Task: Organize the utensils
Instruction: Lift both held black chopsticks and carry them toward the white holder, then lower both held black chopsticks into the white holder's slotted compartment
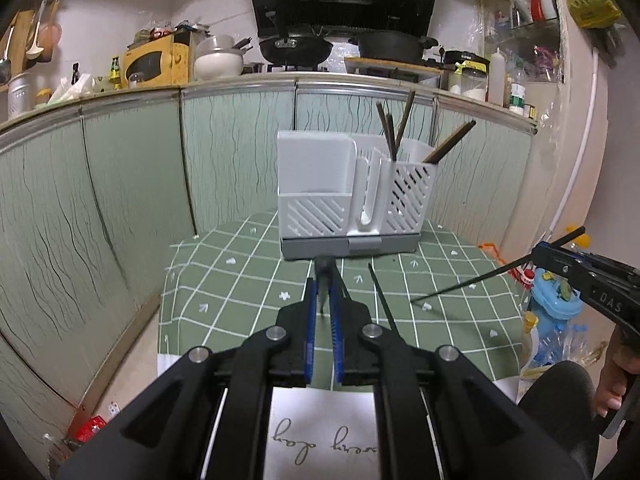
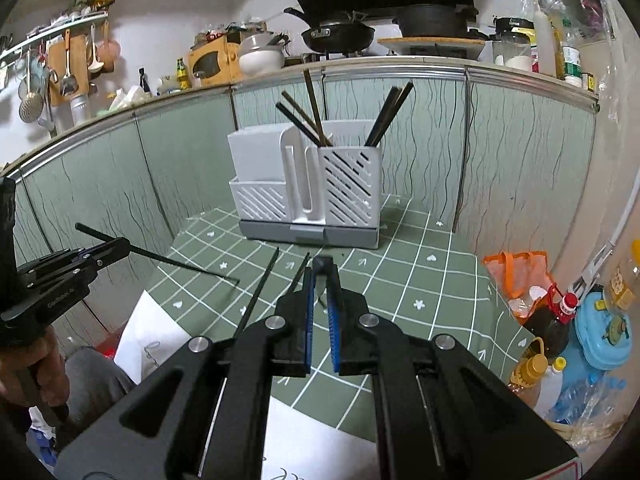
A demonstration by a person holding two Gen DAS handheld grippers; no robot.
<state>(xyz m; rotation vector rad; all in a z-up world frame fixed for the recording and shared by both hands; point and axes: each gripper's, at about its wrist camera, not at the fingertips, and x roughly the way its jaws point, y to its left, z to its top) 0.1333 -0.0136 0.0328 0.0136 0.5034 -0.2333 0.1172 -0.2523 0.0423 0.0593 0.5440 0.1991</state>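
Left gripper: seen at the left edge of the right wrist view; its fingers are closed on the left chopstick, which is clamped crosswise near its upper end.
Left chopstick: slanted down toward the centre of the frame, with its lower tip at the tablecloth; whether contact is made cannot be told.
Right gripper: seen at the right edge of the left wrist view; its fingers are closed on the right chopstick, also clamped crosswise.
Right chopstick: slanted down and to the left, with its tip low over the checked cloth.
Loose chopsticks: two dark sticks are seen lying on the cloth, just left of the right gripper's fingers in the right wrist view.
Holder: a white slotted rack on a grey base is set at the far end of the cloth, at the centre of both frames.
Stored chopsticks: several are stood, leaning, in the holder's right compartment.
Paper sheet: laid at the near edge, at the bottom of the frame, with handwriting on it.
Cabinet fronts: green panels are seen behind the holder.
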